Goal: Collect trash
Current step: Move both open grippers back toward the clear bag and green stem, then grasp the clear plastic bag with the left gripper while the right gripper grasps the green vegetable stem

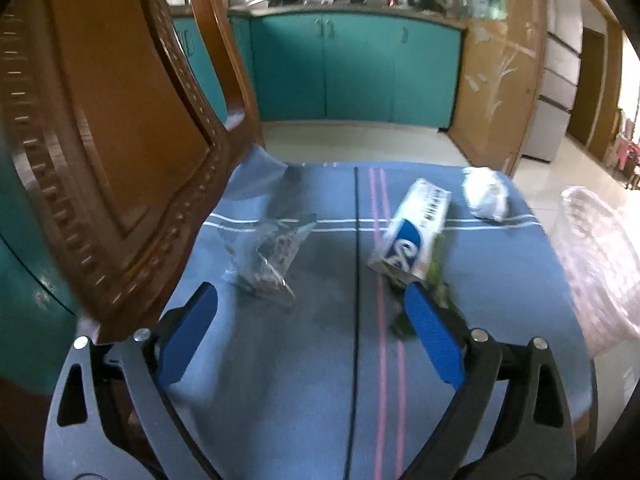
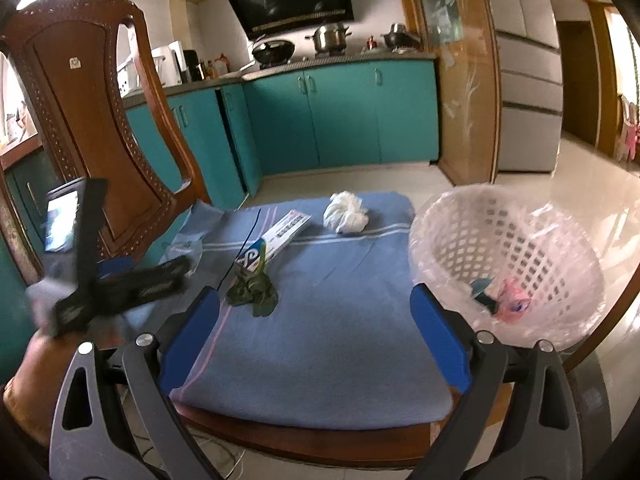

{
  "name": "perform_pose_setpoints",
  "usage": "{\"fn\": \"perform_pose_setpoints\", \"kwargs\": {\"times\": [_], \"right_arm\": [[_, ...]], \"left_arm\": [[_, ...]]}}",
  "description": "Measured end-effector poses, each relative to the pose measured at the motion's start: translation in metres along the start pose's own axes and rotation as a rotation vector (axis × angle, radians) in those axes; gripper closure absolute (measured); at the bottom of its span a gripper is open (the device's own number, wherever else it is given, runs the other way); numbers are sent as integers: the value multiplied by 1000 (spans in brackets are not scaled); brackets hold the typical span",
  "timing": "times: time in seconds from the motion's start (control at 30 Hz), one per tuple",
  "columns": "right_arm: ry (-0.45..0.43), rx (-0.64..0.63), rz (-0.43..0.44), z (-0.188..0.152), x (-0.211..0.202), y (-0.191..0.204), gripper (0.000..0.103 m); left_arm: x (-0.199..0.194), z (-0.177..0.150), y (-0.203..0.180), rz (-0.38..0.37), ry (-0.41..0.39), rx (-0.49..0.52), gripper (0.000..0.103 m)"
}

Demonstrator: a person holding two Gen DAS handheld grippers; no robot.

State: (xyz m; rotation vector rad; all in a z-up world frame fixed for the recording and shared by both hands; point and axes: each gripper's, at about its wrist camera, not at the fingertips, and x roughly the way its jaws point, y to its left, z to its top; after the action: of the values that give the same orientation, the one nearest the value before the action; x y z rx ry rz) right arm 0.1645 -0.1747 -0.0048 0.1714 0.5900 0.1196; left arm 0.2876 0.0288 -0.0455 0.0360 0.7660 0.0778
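Your wooden chair (image 2: 80, 92) fills the upper left of the right wrist view, its carved back rising over the blue cloth (image 2: 328, 320) that covers the surface in the lower middle of the frame. At the right edge of that view stands the white lattice basket (image 2: 460, 220), lined with clear plastic, just beside the cloth; a teal scrap (image 2: 482, 289) and a pink scrap (image 2: 512, 302) lie inside it.

On the cloth you have 4 pieces of trash. The toothpaste box (image 1: 412, 228) lies right of centre in the left wrist view, its far end angled up toward the right. The crumpled white tissue (image 1: 486, 194) sits near the cloth's far right corner, apart from the box. The clear plastic wrapper (image 1: 266, 260) lies left of centre, just ahead of your left finger (image 1: 188, 336). The green scrap (image 2: 254, 292) rests against the near end of the box, in the middle of the right wrist view.

Your left gripper (image 1: 312, 308) hangs low over the cloth with its jaws spread wide and nothing between them; the wrapper sits just beyond 1 tip and the box end just beyond the other. Your right gripper (image 2: 316, 304) is also spread wide and empty, framing bare cloth in the lower middle, with the basket close beside its right finger (image 2: 440, 340).
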Motion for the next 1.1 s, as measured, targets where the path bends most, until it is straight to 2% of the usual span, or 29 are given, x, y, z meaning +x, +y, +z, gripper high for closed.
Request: {"fn": "perform_pose_setpoints", "kwargs": {"times": [0.2,0.33,0.43,0.47,0.5,0.53,0.6,0.63,0.67,0.7,0.83,0.87,0.9,1.03,1.1], "right_arm": [[51,-32,61,11,32,15,9],[145,0,131,23,78,19,15],[215,-12,148,24,114,27,22],[243,-19,156,22,129,31,27],[268,-19,167,21,141,34,31],[292,-19,176,19,153,39,33],[308,-37,184,18,166,49,38],[309,-47,187,18,171,53,39],[315,-56,190,18,177,57,45],[326,-53,200,17,182,60,49],[370,-48,213,12,197,63,71],[365,-47,210,12,197,60,83],[367,-47,213,12,196,59,91],[348,-43,245,16,176,54,94],[319,-31,263,22,149,49,94]], "left_arm": [[60,10,-2,73,96,55,25],[80,15,7,69,133,27,31],[90,15,19,51,166,-3,51],[95,13,24,33,192,-21,67],[97,11,31,6,193,-45,75],[97,11,33,16,193,-51,77],[94,12,38,-16,198,-70,80],[90,13,39,-27,188,-81,83],[86,14,39,-29,178,-81,91],[80,16,39,-43,173,-76,95],[28,27,40,-124,88,-83,95],[14,28,40,-145,67,-88,95],[-2,30,41,-167,41,-89,95],[-55,30,47,-230,-61,-94,96],[-78,25,48,-267,-98,-98,96]]}}
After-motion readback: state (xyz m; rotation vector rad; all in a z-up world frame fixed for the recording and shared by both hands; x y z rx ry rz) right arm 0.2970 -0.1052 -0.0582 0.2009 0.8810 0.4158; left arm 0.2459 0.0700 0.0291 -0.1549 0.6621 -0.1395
